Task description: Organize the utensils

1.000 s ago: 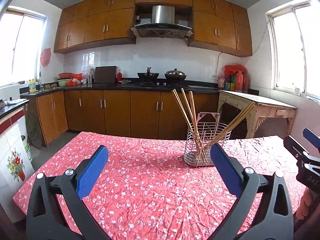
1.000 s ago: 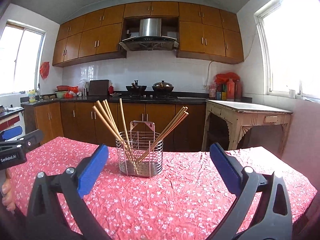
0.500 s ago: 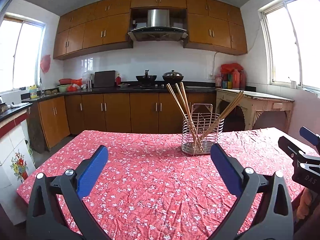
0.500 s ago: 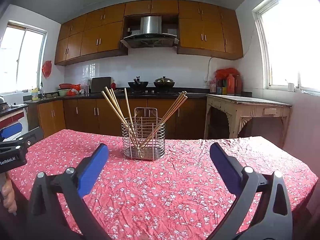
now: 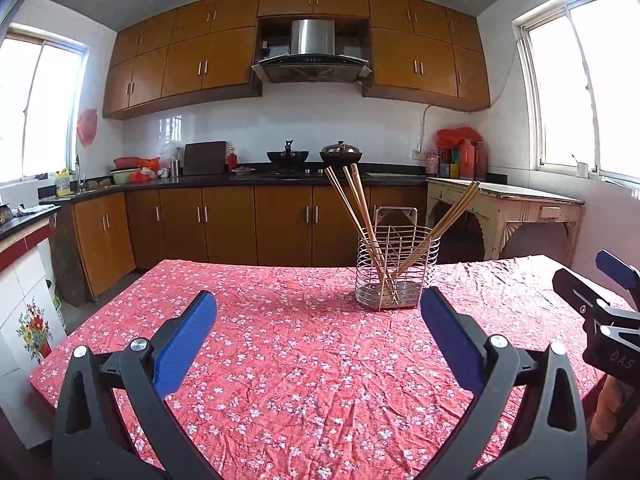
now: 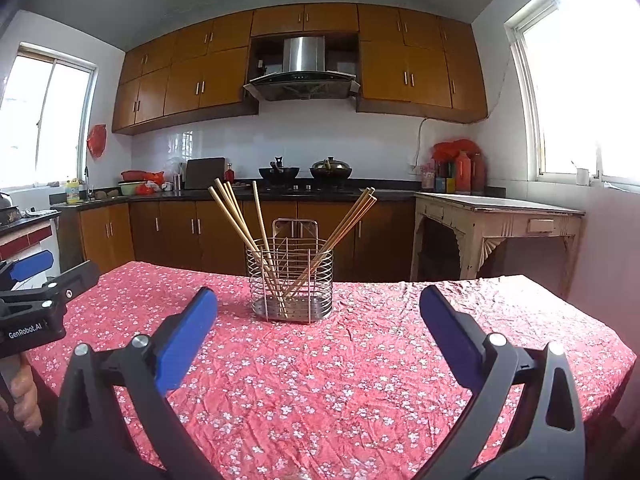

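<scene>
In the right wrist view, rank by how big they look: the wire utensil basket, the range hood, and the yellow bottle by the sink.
1. Steel range hood, roughly alike with
2. wire utensil basket, much nearer, so unsure
3. Yellow bottle, clearly smallest

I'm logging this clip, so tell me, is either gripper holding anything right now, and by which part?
Nothing is held. The left gripper and right gripper are both open and empty above the tablecloth; the chopsticks stand in the wire holder.
</scene>
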Tool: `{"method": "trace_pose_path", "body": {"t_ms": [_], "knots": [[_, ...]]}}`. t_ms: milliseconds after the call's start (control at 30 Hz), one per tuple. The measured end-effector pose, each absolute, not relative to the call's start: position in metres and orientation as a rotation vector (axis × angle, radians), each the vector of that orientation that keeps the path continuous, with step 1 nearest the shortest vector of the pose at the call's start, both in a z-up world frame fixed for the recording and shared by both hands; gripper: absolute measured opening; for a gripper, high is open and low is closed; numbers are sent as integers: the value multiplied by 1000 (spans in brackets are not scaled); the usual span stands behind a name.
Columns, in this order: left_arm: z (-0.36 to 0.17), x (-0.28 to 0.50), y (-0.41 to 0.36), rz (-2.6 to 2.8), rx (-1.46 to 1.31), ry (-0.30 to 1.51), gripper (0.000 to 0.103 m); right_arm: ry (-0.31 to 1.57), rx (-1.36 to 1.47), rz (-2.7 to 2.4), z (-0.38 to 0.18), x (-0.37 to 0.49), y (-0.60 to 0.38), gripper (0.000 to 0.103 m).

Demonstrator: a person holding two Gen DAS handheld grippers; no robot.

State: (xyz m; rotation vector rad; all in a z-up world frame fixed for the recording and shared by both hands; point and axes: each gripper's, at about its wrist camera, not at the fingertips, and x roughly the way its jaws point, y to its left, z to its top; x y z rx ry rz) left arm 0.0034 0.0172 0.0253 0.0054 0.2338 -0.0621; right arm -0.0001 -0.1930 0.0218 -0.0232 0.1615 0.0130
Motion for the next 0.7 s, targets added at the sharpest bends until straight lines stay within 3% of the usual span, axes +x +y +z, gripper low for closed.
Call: {"method": "trace_pose_path", "body": {"t_ms": [700], "knots": [[26,3,19,-67,-16,237,101,152,-17,11,23,0,-192,99]]}}
